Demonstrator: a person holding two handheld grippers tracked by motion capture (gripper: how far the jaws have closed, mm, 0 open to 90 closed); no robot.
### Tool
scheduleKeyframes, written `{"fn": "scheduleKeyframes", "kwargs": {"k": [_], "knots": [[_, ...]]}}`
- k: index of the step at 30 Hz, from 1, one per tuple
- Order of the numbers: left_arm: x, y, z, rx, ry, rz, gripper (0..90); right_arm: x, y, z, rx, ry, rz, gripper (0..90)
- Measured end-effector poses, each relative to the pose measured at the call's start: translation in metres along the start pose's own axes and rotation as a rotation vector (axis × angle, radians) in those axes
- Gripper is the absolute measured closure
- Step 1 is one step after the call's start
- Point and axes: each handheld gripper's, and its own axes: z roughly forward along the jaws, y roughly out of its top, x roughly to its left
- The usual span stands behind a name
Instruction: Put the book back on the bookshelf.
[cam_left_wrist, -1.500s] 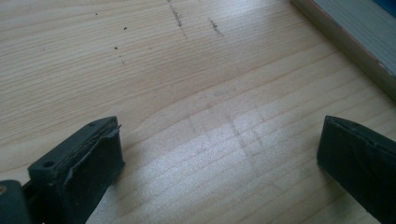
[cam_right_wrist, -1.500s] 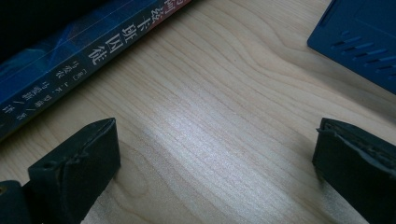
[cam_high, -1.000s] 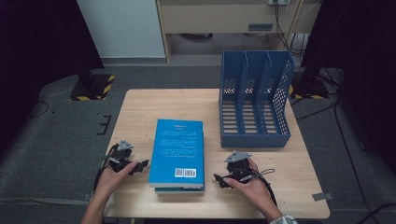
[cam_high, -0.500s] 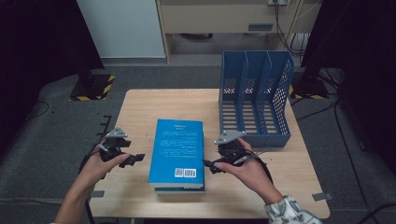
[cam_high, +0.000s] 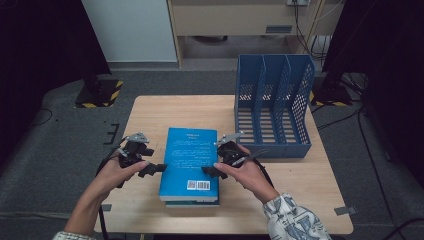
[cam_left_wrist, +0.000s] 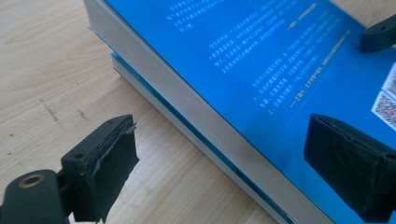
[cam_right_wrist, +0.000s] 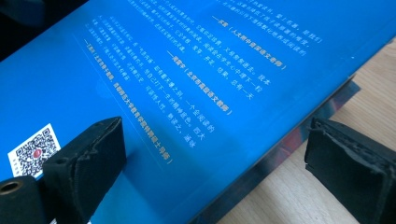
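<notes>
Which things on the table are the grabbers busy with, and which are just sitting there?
Busy with:
top blue book, with a second book under it
left gripper, open
right gripper, open

Just sitting there:
blue file rack
table

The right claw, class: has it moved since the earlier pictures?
Yes. The right claw has moved up the high view toward the blue file rack, now over the book's right edge.

Blue file rack (cam_high: 272, 105), wooden table (cam_high: 165, 112)
</notes>
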Motion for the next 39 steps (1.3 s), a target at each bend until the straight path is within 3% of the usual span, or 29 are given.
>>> {"fn": "scheduleKeyframes", "kwargs": {"k": [9, 16, 29, 32, 39], "knots": [[0.001, 0.000, 0.022, 0.031, -0.083, -0.034, 4.9, -0.002, 0.001, 0.005, 0.011, 0.024, 0.011, 2.1], [0.003, 0.007, 0.033, 0.064, -0.160, -0.048, 4.1, -0.008, 0.002, 0.010, 0.028, 0.066, 0.051, 0.1], [0.012, 0.014, 0.041, 0.123, -0.200, -0.061, 0.9, -0.018, 0.006, 0.015, 0.062, 0.107, 0.096, 0.0], [0.018, 0.014, 0.044, 0.124, -0.229, -0.089, 0.2, -0.020, 0.007, 0.017, 0.063, 0.115, 0.110, 0.0], [0.022, 0.013, 0.044, 0.116, -0.249, -0.083, 1.3, -0.026, 0.008, 0.020, 0.059, 0.137, 0.131, 0.0]]}}
